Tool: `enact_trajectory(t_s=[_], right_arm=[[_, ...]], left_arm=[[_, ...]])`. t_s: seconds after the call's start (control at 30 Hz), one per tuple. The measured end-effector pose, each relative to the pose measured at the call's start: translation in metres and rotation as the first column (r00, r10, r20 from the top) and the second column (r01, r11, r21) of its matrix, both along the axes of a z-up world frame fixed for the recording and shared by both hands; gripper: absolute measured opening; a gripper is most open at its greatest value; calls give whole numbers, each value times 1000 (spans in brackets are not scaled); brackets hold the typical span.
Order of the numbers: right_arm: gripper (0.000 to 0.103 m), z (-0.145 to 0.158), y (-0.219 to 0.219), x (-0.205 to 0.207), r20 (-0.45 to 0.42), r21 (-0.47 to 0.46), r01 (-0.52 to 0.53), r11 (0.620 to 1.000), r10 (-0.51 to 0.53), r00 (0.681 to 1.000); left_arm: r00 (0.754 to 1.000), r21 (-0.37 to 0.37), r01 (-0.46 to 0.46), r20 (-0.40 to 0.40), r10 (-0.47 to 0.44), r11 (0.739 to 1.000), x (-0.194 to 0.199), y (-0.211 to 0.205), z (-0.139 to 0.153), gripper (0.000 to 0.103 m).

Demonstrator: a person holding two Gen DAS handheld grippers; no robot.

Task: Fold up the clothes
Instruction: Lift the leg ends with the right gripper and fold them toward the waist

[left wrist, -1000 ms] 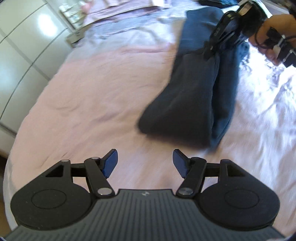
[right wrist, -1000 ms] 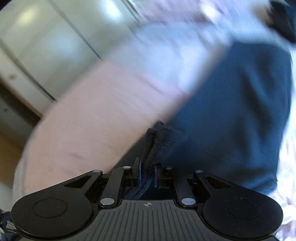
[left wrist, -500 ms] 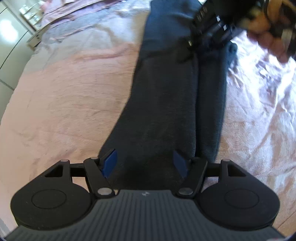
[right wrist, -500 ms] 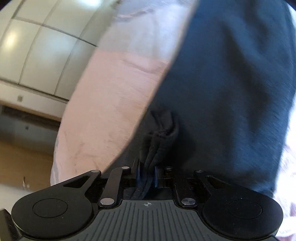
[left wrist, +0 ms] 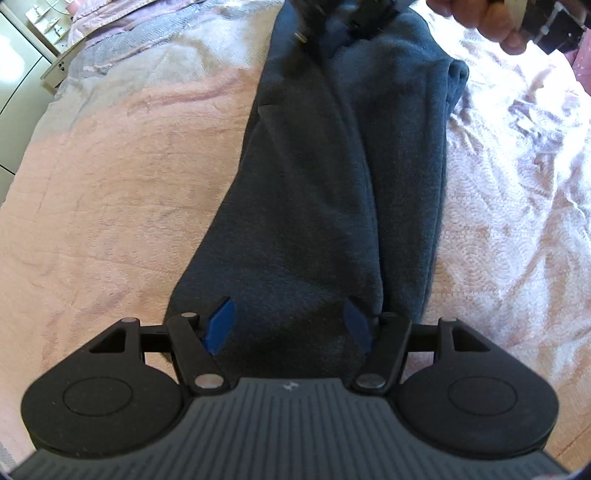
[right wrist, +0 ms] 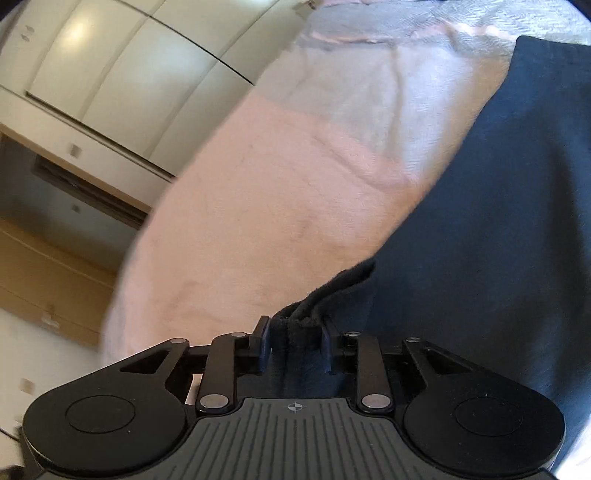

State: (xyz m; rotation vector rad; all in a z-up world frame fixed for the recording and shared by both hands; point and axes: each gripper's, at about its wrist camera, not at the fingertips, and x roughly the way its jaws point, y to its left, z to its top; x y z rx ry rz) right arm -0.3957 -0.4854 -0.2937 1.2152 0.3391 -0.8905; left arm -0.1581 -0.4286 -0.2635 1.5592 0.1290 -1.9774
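Note:
A dark blue garment (left wrist: 325, 177) lies folded lengthwise on the pink bedspread (left wrist: 122, 177), running from near to far. My left gripper (left wrist: 290, 325) is open, its blue pads (left wrist: 220, 325) straddling the garment's near end just above the cloth. My right gripper (right wrist: 294, 349) is shut on a bunched edge of the dark blue garment (right wrist: 480, 221). It also shows at the top of the left wrist view (left wrist: 332, 22), holding the far end of the garment.
White wardrobe doors (right wrist: 122, 70) stand beyond the bed's left edge. A lilac-grey blanket (left wrist: 155, 48) lies at the far end of the bed. A wooden floor (right wrist: 40, 273) shows below the bed's edge. The bedspread to the right (left wrist: 517, 184) is rumpled.
My left gripper has moved forward over the garment's near end, staying open. My right gripper has kept its hold and its jaws now stand a little wider around the cloth.

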Motion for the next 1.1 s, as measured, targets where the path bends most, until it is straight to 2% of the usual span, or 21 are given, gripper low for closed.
enact_trajectory(t_s=[0.07, 0.13, 0.2, 0.27, 0.33, 0.43, 0.47, 0.5, 0.53, 0.67, 0.77, 0.8, 0.93, 1.0, 1.1], right_arm=[[27, -18, -2, -10, -70, 81, 27, 996, -21, 997], [30, -24, 3, -23, -61, 120, 62, 991, -55, 997], [39, -24, 5, -30, -29, 135, 96, 986, -93, 995], [40, -20, 1, -31, -11, 130, 110, 985, -109, 994], [46, -20, -14, -26, -31, 123, 105, 987, -101, 994], [46, -32, -34, -5, -101, 141, 27, 990, -12, 995], [45, -36, -40, 4, -113, 142, -8, 990, 24, 993], [30, -36, -44, 14, -107, 133, -45, 990, 59, 993], [23, -34, -48, 24, -95, 119, -81, 990, 93, 991], [18, -19, -58, 44, -88, 16, -235, 972, 235, 968], [18, -30, -62, 24, -148, 47, -228, 972, 233, 961], [19, -35, -63, 16, -155, 64, -225, 972, 233, 960], [43, -29, -53, -5, -178, 59, -181, 982, 189, 966], [44, -17, -45, -13, -209, 40, -135, 990, 141, 968], [45, 10, -20, -6, -255, -45, -125, 991, 110, 961]], left_arm=[[1000, -1, 16, 17, -16, 1000, -6, -1, -4, 61], [999, -6, 26, 23, -26, 1000, -10, -1, -3, 61], [999, -8, 28, 24, -28, 1000, -9, 1, 0, 60], [1000, 3, -2, 1, 2, 1000, -4, 0, 5, 60], [999, 21, -38, -17, 38, 999, 1, -2, 8, 61], [997, 25, -74, -11, 75, 997, 4, -2, 7, 61], [996, 21, -84, -10, 84, 996, 4, -1, 7, 61], [996, 17, -93, -9, 93, 996, 4, 0, 8, 61], [995, 5, -96, -10, 96, 995, 4, 3, 10, 61], [993, 9, -121, -12, 121, 993, 0, 8, 7, 61], [993, -2, -119, -4, 119, 993, -6, 8, 4, 61], [993, -4, -119, -4, 119, 993, -6, 8, 5, 61], [991, 4, -133, -24, 133, 991, 0, 8, 15, 61], [992, 2, -120, -33, 120, 993, 9, 11, 24, 61], [997, -16, -69, -38, 69, 997, 27, 17, 38, 62]])
